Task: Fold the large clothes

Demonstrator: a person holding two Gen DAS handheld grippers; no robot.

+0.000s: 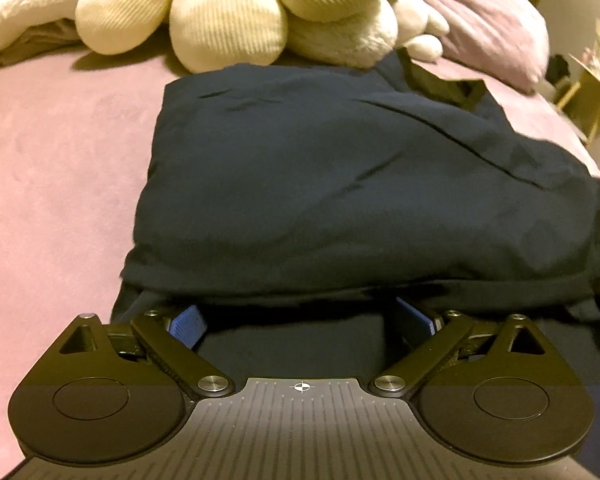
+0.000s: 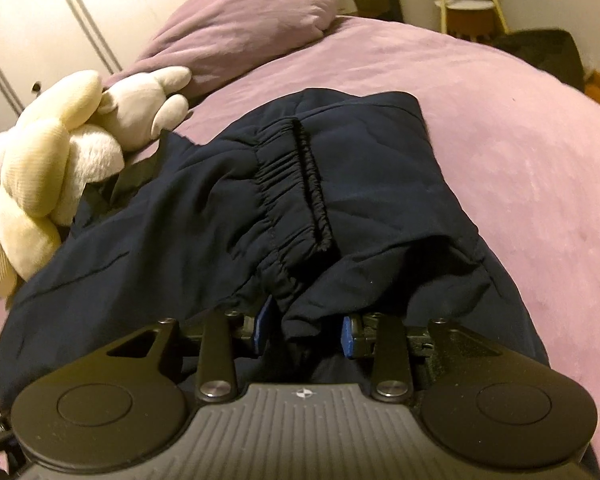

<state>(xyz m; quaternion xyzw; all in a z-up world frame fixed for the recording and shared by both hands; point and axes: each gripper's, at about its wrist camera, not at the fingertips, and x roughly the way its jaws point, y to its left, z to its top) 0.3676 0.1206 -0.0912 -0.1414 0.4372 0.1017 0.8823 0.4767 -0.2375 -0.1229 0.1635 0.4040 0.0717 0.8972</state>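
A dark navy garment lies folded in layers on the pink bedspread. My left gripper is open, its blue pads wide apart and tucked under the near edge of the top layer. In the right wrist view the same garment shows an elastic gathered band on top. My right gripper is open, its blue pads either side of a hanging fold of the fabric near the band's lower end; the pads do not pinch it.
Cream and white plush toys lie against the garment's far edge and show at the left in the right wrist view. A mauve pillow lies beyond. A yellow-framed stand stands beside the bed.
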